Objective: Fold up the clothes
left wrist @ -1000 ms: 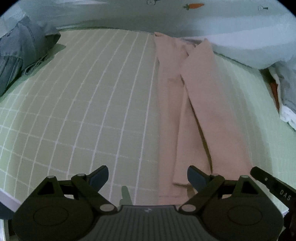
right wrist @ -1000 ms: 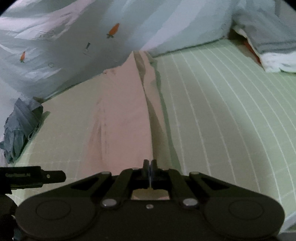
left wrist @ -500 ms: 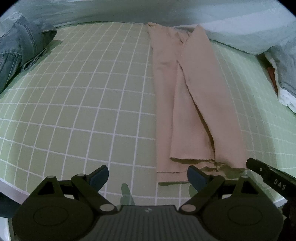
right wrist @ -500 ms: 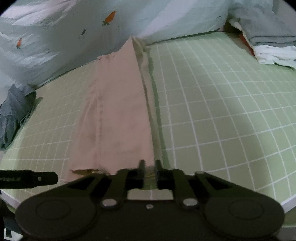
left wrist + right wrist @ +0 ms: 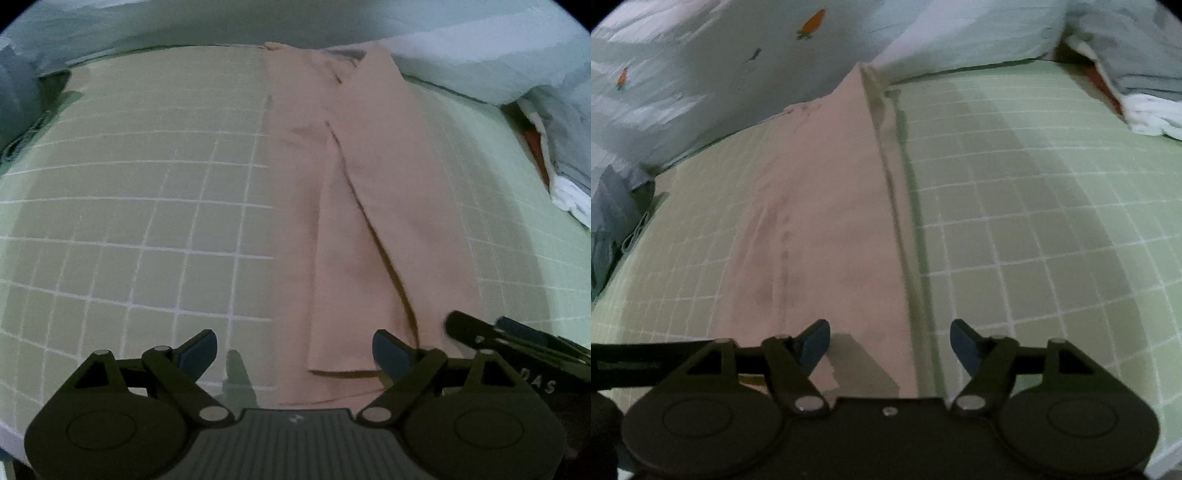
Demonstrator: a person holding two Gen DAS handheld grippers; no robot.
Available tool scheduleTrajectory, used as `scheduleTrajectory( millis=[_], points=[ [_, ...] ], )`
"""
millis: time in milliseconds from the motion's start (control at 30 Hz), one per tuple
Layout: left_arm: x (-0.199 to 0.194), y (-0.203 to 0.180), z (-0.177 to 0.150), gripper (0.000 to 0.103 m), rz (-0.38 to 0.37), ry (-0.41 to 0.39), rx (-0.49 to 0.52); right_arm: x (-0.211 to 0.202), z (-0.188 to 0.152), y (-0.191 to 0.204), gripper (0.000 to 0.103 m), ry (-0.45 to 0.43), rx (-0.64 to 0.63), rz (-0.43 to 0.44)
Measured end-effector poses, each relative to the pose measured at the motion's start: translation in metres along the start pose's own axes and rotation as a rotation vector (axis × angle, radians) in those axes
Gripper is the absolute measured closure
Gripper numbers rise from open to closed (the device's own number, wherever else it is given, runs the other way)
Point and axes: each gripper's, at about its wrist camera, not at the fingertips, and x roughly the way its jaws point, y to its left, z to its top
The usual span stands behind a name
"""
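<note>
Trousers [image 5: 369, 229], one beige pair flat on one checked sheet [image 5: 147, 221]; left tongs [image 5: 295, 347] wide, right tongs [image 5: 888, 339] opening, empty.

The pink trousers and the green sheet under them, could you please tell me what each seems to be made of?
Pink trousers: likely a thin woven fabric, matte, lying flat with sharp creases and a raw-looking hem. Green sheet: probably soft matte cotton-like cloth, printed with a white grid, smooth over the mattress. Blur leaves the weave unclear.

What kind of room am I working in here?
Most likely a bedroom: the pink trousers lie on a bed with a green checked sheet, a carrot-print quilt bunched behind and more clothes piled nearby.
</note>
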Motion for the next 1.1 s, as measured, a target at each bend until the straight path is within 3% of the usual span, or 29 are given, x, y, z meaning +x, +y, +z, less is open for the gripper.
scheduleTrajectory(
  millis=[300, 333, 400, 433, 467, 500, 633, 700, 800, 900, 1100],
  points=[
    [0.018, -0.005, 0.006, 0.036, -0.044, 0.027, 0.035, 0.018, 0.003, 0.008, 0.032, 0.013, -0.015, 0.003],
    [0.018, -0.007, 0.006, 0.043, -0.048, 0.023, 0.053, 0.018, 0.002, 0.007, 0.034, 0.013, -0.010, 0.000],
    [0.018, -0.009, 0.007, 0.057, -0.060, 0.018, 0.083, 0.016, -0.001, 0.008, 0.048, 0.009, -0.017, 0.002],
    [0.018, -0.010, 0.007, 0.069, -0.067, 0.018, 0.094, 0.016, -0.002, 0.008, 0.077, 0.016, -0.023, 0.025],
    [0.018, -0.010, 0.007, 0.082, -0.080, 0.021, 0.094, 0.016, -0.002, 0.007, 0.088, 0.024, -0.029, 0.047],
    [0.018, -0.009, 0.008, 0.086, -0.101, 0.031, 0.076, 0.015, -0.003, 0.007, 0.088, 0.031, -0.033, 0.065],
    [0.011, 0.000, -0.004, 0.089, -0.230, 0.103, -0.040, 0.002, -0.009, 0.009, 0.090, 0.075, -0.060, 0.115],
    [-0.006, 0.002, -0.016, 0.090, -0.297, 0.162, -0.055, -0.026, -0.019, 0.006, 0.090, 0.109, -0.015, 0.181],
    [-0.049, 0.009, -0.021, 0.090, -0.442, 0.174, -0.090, -0.069, -0.030, 0.002, 0.090, 0.136, 0.033, 0.270],
    [-0.098, 0.022, 0.009, 0.092, -0.502, 0.026, -0.119, -0.114, -0.011, 0.006, 0.090, 0.027, -0.067, 0.280],
    [-0.153, 0.026, 0.088, 0.092, -0.593, -0.260, -0.161, -0.149, 0.080, 0.000, 0.091, -0.214, 0.041, 0.451]
  ],
)
